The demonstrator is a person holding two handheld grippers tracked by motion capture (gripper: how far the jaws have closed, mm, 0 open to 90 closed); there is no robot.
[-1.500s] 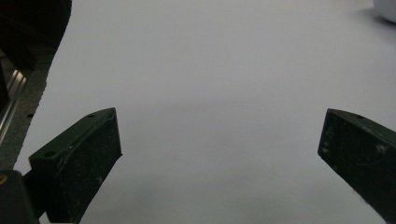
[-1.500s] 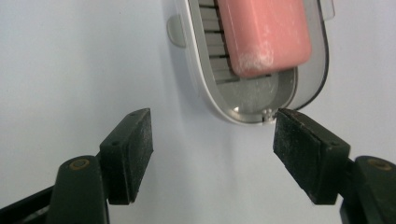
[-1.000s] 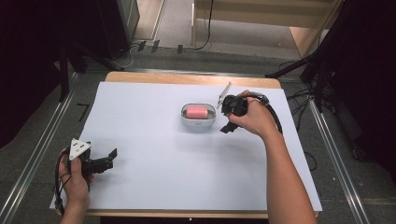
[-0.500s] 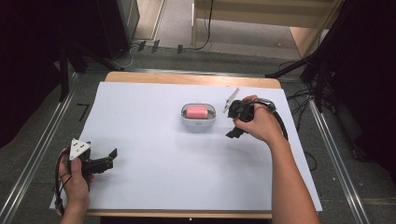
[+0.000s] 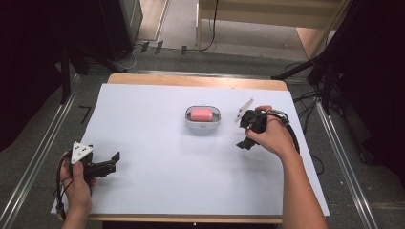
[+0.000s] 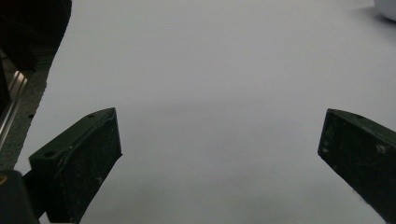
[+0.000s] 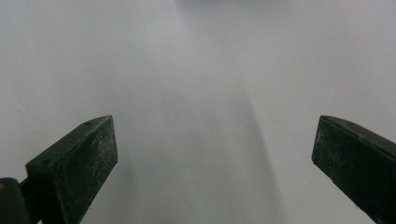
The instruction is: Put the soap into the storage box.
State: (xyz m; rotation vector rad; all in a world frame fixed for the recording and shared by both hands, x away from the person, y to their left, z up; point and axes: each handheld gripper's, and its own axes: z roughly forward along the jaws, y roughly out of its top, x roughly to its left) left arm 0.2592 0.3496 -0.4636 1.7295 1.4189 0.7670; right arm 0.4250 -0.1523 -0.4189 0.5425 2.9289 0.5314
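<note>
Your right gripper (image 5: 246, 138) sits just right of the small dish (image 5: 203, 125), jaws just opened wide with nothing between them, only white sheet (image 5: 157, 181) underneath; the pink block (image 5: 201, 114) lies inside that dish, mid-table; your left gripper (image 5: 107, 164) rests near the front left corner, jaws spread and empty too.
</note>
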